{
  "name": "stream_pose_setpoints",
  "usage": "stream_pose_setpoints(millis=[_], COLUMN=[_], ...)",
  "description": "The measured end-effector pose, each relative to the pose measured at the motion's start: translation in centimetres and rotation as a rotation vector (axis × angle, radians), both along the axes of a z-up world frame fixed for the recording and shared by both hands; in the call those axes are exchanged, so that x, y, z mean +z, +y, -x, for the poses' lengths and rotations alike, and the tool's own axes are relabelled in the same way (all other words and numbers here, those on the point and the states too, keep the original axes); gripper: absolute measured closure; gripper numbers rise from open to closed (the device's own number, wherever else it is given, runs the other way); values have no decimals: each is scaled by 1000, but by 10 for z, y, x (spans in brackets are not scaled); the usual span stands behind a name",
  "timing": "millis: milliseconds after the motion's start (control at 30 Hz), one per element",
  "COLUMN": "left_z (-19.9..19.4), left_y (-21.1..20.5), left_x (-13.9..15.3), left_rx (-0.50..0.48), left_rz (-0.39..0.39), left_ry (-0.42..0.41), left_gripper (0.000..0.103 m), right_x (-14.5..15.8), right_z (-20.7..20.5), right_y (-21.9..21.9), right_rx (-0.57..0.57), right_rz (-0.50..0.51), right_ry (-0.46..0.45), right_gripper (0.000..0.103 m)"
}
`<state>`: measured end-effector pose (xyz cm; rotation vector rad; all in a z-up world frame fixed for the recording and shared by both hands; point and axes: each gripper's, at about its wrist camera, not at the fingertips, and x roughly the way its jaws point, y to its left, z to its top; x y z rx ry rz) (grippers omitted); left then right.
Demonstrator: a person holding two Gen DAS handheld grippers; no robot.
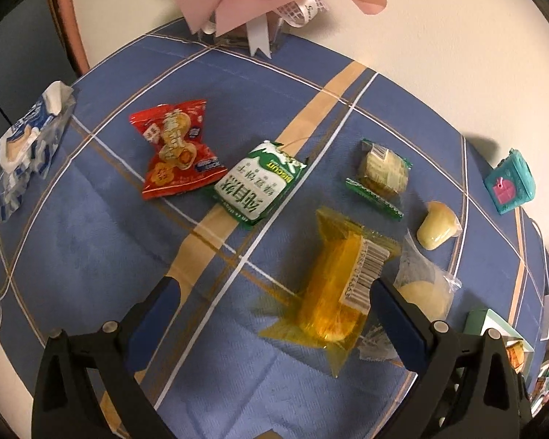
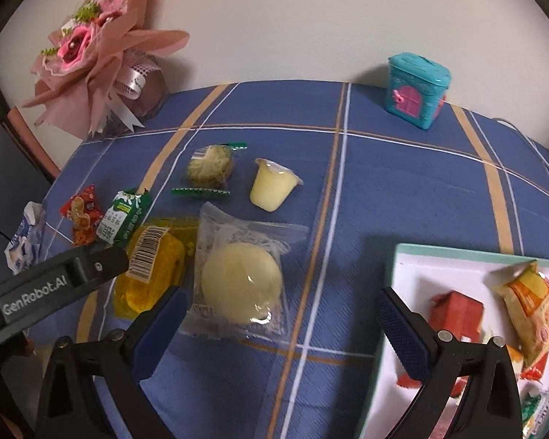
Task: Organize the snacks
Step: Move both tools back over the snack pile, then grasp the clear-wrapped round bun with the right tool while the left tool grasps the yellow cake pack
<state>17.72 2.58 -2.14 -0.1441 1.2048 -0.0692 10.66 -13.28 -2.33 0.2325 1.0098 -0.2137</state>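
Note:
My left gripper point(image 1: 274, 289) is open above the blue cloth; the yellow wrapped cake point(image 1: 335, 289) lies just inside its right finger. A red snack pack point(image 1: 174, 153), a green biscuit pack point(image 1: 260, 183), a green-edged cookie pack point(image 1: 382, 175), a jelly cup point(image 1: 437, 225) and a clear-wrapped pale bun point(image 1: 422, 292) lie around it. My right gripper point(image 2: 280, 301) is open over the pale bun point(image 2: 241, 285), beside the yellow cake point(image 2: 150, 267). The jelly cup point(image 2: 272, 186) and cookie pack point(image 2: 210, 168) lie farther off. A white box point(image 2: 402, 267) at the right holds several snacks.
A pink bouquet point(image 2: 102, 51) stands at the back left by the wall, and a teal toy tin point(image 2: 417, 91) at the back right. A blue-white wrapper point(image 1: 29, 142) lies at the cloth's left edge. The left gripper's arm point(image 2: 51, 285) crosses the right wrist view's lower left.

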Motion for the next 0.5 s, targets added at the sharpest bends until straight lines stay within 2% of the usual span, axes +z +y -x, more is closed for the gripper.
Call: stream_pose_setpoints(millis=[500], left_z=[-10], left_y=[-22], left_x=[-18], left_rx=[-80], left_rz=[-30], left_ry=[38], left_gripper=[0], right_x=[-27], right_z=[-21], right_y=[13], right_rx=[55], right_rz=[20], right_ry=[32], right_gripper=[1])
